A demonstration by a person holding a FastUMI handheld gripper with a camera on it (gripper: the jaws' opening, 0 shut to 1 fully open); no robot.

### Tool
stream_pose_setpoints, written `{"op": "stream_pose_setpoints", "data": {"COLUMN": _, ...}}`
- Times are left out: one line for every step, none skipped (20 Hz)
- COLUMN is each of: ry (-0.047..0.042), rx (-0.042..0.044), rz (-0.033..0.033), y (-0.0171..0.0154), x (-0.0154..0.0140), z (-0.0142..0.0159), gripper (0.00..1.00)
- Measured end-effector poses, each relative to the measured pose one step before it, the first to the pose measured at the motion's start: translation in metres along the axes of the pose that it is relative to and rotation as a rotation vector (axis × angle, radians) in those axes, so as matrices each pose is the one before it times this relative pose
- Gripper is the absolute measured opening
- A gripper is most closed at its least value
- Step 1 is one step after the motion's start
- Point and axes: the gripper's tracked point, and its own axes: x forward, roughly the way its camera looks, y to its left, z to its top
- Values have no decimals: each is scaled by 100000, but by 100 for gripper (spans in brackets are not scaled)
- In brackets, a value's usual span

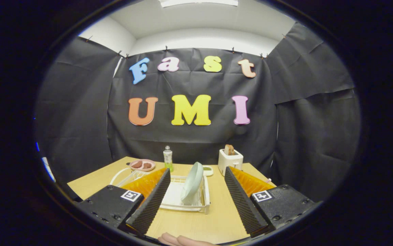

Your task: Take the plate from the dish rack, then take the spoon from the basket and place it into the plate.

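A pale green plate (192,185) stands on edge in a white dish rack (206,194) on the wooden table. My gripper (196,176) is open, its two fingers spread wide. The plate and rack lie between the fingers and a little ahead of them, untouched. A white wire basket (124,176) sits left of the rack, mostly hidden behind the left finger; I cannot make out a spoon in it.
A pink plate (142,165) with brown food and a clear bottle (168,158) stand at the back left. A white toaster (230,160) with bread stands at the back right. A small white dish (208,169) lies behind the rack. A person's hand (179,240) shows at the near table edge.
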Motion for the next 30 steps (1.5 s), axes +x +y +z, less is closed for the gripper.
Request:
{"op": "stream_pose_setpoints", "data": {"ry": 1278, "rx": -592, "rz": -426, "y": -10, "x": 524, "z": 57, "gripper": 100}}
{"op": "stream_pose_setpoints", "data": {"ry": 1078, "rx": -682, "rz": 391, "y": 63, "x": 573, "z": 224, "gripper": 100}}
{"op": "stream_pose_setpoints", "data": {"ry": 1940, "rx": -1111, "rz": 626, "y": 354, "x": 846, "z": 157, "gripper": 100}}
{"op": "stream_pose_setpoints", "data": {"ry": 2449, "rx": -1203, "rz": 378, "y": 114, "x": 990, "z": 101, "gripper": 100}}
{"op": "stream_pose_setpoints", "data": {"ry": 3388, "rx": -940, "rz": -308, "y": -61, "x": 1265, "z": -104, "gripper": 100}}
{"op": "stream_pose_setpoints", "data": {"ry": 4271, "rx": -1520, "rz": 144, "y": 26, "x": 1331, "z": 3, "gripper": 100}}
{"op": "stream_pose_setpoints", "data": {"ry": 4031, "rx": -211, "rz": 78, "y": 95, "x": 1347, "z": -34, "gripper": 100}}
{"op": "stream_pose_setpoints", "data": {"ry": 4031, "rx": -376, "rz": 473, "y": 55, "x": 1251, "z": 344, "gripper": 100}}
{"op": "stream_pose_setpoints", "data": {"ry": 4216, "rx": -289, "rz": -16, "y": 15, "x": 1384, "z": 348, "gripper": 100}}
{"op": "stream_pose_setpoints", "data": {"ry": 4436, "rx": -326, "rz": -841, "y": -276, "x": 1356, "z": 340, "gripper": 100}}
{"op": "stream_pose_setpoints", "data": {"ry": 3827, "rx": 176, "rz": -1134, "y": -304, "x": 1504, "z": 488, "gripper": 100}}
{"op": "stream_pose_setpoints", "data": {"ry": 3866, "rx": -121, "rz": -1505, "y": -302, "x": 1448, "z": 450, "gripper": 100}}
{"op": "stream_pose_setpoints", "data": {"ry": 3579, "rx": -1755, "rz": -580, "y": -53, "x": 1363, "z": 411, "gripper": 100}}
{"op": "stream_pose_setpoints", "data": {"ry": 4157, "rx": -969, "rz": -509, "y": -118, "x": 1309, "z": 186, "gripper": 100}}
{"op": "stream_pose_setpoints", "data": {"ry": 4603, "rx": 35, "rz": -980, "y": -185, "x": 1274, "z": 46, "gripper": 100}}
{"op": "stream_pose_setpoints", "data": {"ry": 3807, "rx": 1585, "rz": 331, "y": 215, "x": 1117, "z": 217, "gripper": 100}}
{"op": "stream_pose_setpoints", "data": {"ry": 4505, "rx": 526, "rz": 828, "y": 185, "x": 1036, "z": 106, "gripper": 100}}
{"op": "stream_pose_setpoints", "data": {"ry": 3912, "rx": 104, "rz": 1440, "y": 420, "x": 919, "z": 209, "gripper": 98}}
{"op": "stream_pose_setpoints", "data": {"ry": 3410, "rx": -169, "rz": 64, "y": 103, "x": 839, "z": 198, "gripper": 97}}
{"op": "stream_pose_setpoints", "data": {"ry": 3452, "rx": -625, "rz": -1290, "y": -248, "x": 957, "z": 402, "gripper": 92}}
{"op": "stream_pose_setpoints", "data": {"ry": 2903, "rx": -166, "rz": -1309, "y": -197, "x": 818, "z": 274, "gripper": 88}}
{"op": "stream_pose_setpoints", "data": {"ry": 4390, "rx": -513, "rz": -472, "y": 86, "x": 790, "z": 7, "gripper": 83}}
{"op": "stream_pose_setpoints", "data": {"ry": 4193, "rx": -145, "rz": 453, "y": 225, "x": 588, "z": -143, "gripper": 80}}
{"op": "stream_pose_setpoints", "data": {"ry": 3097, "rx": -810, "rz": -67, "y": 232, "x": 601, "z": 289, "gripper": 73}}
{"op": "stream_pose_setpoints", "data": {"ry": 1896, "rx": -1780, "rz": 2424, "y": 526, "x": 420, "z": 135, "gripper": 72}}
{"op": "stream_pose_setpoints", "data": {"ry": 3030, "rx": -1851, "rz": 825, "y": 267, "x": 440, "z": 26, "gripper": 70}}
{"op": "stream_pose_setpoints", "data": {"ry": 1970, "rx": -1430, "rz": -862, "y": 88, "x": 184, "z": -70, "gripper": 67}}
{"op": "stream_pose_setpoints", "data": {"ry": 2132, "rx": -126, "rz": -514, "y": -98, "x": 313, "z": -9, "gripper": 64}}
{"op": "stream_pose_setpoints", "data": {"ry": 2418, "rx": -398, "rz": -1630, "y": -333, "x": 649, "z": -170, "gripper": 61}}
{"op": "stream_pose_setpoints", "data": {"ry": 2222, "rx": 374, "rz": -1042, "y": -243, "x": 227, "z": -148, "gripper": 58}}
